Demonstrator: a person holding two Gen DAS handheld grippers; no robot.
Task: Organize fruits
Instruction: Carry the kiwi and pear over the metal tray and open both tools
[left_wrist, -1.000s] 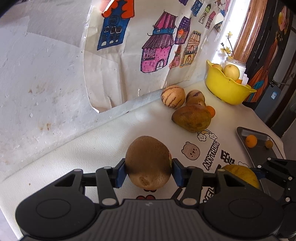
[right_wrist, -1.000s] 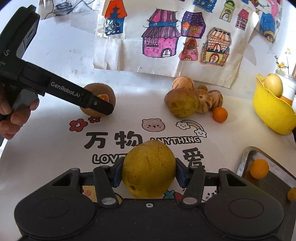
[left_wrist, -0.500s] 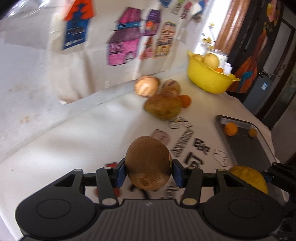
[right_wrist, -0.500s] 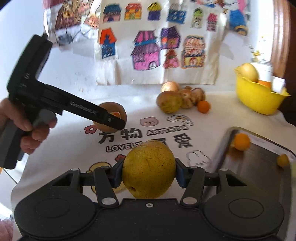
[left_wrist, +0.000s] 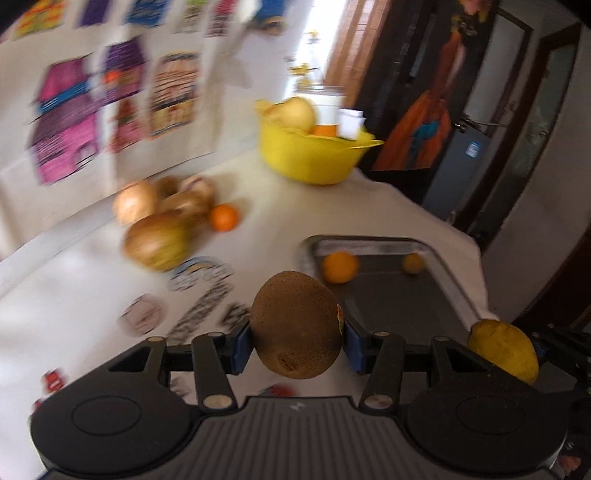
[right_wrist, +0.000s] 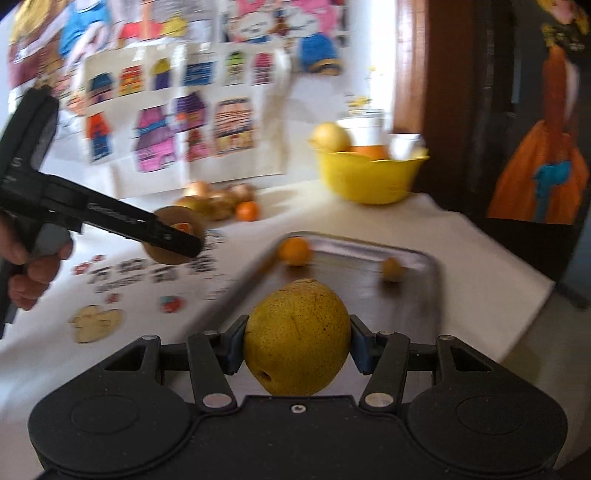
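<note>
the right tongs (right_wrist: 297, 356) clamp a yellow pear (right_wrist: 296, 338), the metal tray (right_wrist: 434, 280) directly ahead below them. the left tongs (left_wrist: 297, 345) grip a kiwi (left_wrist: 296, 328), the tray ahead to their right, so the right is nearer.

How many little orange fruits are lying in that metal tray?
2: a bigger orange fruit near the metal tray's far left corner, a smaller one by its far rim. Grippers hide the near end.

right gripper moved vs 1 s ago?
Yes. The right gripper, shut on the pear, has swung right: it now hangs over the metal tray, not the printed mat.
</note>
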